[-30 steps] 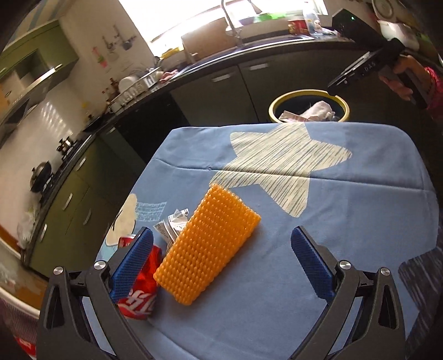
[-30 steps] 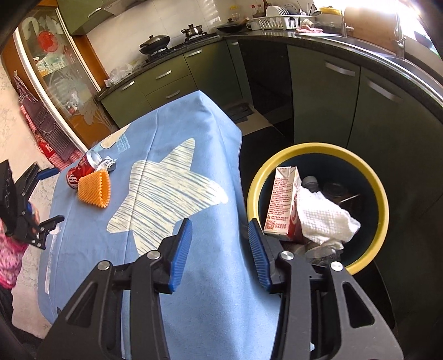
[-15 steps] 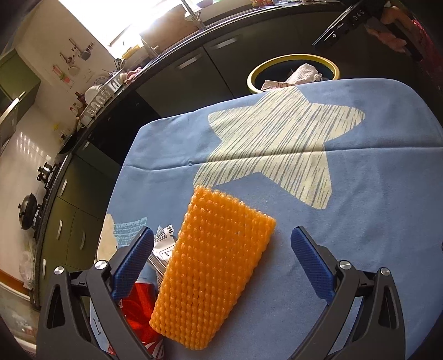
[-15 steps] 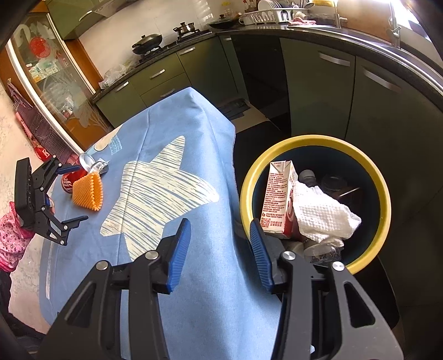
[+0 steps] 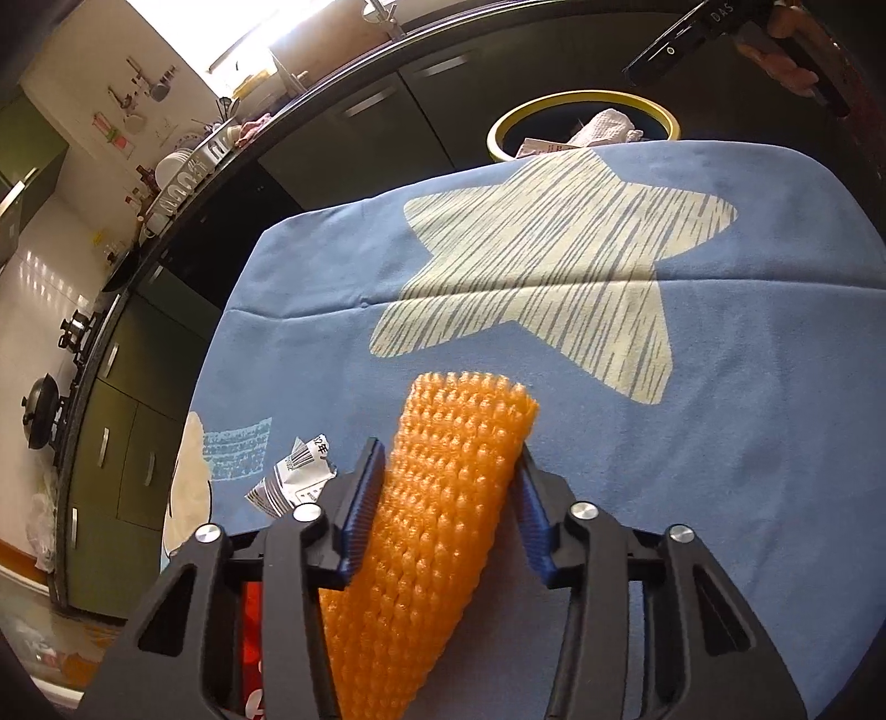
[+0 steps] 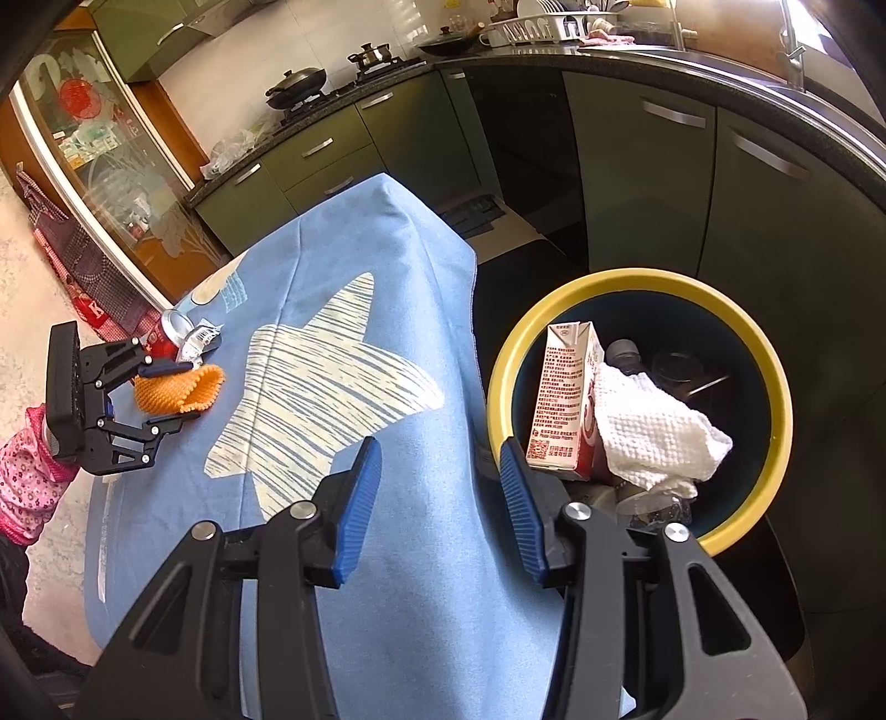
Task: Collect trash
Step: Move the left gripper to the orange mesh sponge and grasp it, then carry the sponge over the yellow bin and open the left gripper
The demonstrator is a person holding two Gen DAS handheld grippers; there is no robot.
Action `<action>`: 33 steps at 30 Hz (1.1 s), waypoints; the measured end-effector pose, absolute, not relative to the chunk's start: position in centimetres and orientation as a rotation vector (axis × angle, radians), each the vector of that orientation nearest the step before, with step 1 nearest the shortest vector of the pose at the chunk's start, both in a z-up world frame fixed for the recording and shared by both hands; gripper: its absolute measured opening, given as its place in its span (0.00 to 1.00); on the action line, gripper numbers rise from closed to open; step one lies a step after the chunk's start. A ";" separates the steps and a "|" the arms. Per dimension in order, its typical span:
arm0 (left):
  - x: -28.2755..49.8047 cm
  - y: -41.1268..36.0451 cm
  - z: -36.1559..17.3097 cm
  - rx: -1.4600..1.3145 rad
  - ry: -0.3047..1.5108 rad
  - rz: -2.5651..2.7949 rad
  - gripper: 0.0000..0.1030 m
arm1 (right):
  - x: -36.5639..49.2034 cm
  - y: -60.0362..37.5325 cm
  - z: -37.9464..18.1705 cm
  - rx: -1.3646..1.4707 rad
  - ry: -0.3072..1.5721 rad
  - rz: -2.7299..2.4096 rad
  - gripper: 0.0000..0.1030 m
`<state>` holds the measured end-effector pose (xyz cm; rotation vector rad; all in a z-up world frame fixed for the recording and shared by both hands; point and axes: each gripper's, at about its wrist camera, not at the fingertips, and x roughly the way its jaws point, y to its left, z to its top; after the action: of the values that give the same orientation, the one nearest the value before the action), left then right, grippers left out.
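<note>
On the blue cloth (image 5: 720,443), left hand-held gripper (image 5: 448,493) seemingly pinching orange foam net (image 5: 443,526)

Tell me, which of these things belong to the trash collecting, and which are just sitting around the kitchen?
Part of the job:
- orange foam net, now between the left gripper pads, which have just closed on it
- red soda can
- crumpled wrapper
- yellow-rimmed bin
- right gripper, empty

Just lying about:
- wok
- dish rack
</note>
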<state>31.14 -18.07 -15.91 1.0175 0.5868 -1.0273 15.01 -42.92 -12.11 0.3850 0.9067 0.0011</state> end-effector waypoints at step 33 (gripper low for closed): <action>21.5 -43.4 -5.1 0.511 0.845 -1.156 0.16 | -1.0 -52.4 -13.3 0.520 0.701 -0.299 0.45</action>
<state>21.47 -43.43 -5.08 0.5115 0.8450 -1.1565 -0.98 -52.39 -13.25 0.5196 0.7011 -0.2986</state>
